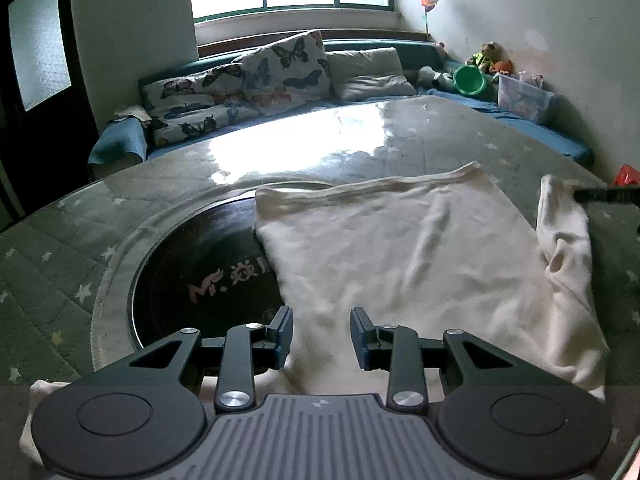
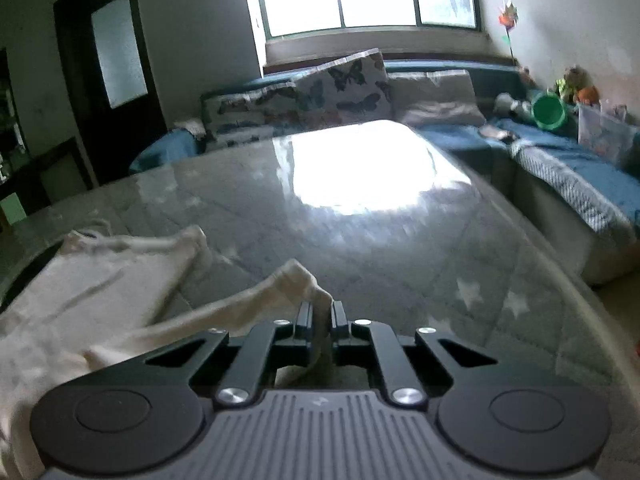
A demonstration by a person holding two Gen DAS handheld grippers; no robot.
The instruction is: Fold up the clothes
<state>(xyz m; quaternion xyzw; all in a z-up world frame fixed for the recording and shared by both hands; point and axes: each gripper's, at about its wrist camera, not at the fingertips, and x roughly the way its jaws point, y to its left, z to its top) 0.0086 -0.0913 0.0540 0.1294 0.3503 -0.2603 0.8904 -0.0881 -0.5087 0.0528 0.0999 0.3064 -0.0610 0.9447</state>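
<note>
A cream garment (image 1: 400, 248) lies spread flat on a glass-topped table (image 1: 280, 152), its body smooth and broad, likely so that the edges can be found and turned over cleanly. Part of it covers a dark round inset (image 1: 200, 264) in the table at about 9 o'clock from the cloth's middle. The left gripper (image 1: 322, 334) hovers low over the near edge of the garment with its fingers spread apart and nothing between them; the cloth runs from directly under the claw out toward 12 and 1 o'clock. This open stance fits either a claw about to take the near hem or one that has let it go, and the pictures do not settle which. The right gripper (image 2: 322, 320) has its fingers pressed together on a narrow strip of the same garment, seemingly a sleeve or corner, raised a little off the table. In the left wrist view that pinched end stands up at about 2 o'clock, well apart from the left claw, with a dark fingertip touching it. In the right wrist view the rest of the cloth trails away toward 9 and 10 o'clock. I judge the lifted piece is held so it can be carried across the flat body as a fold. Cushions (image 1: 280, 68) sit on a bench at 12 o'clock.
</note>
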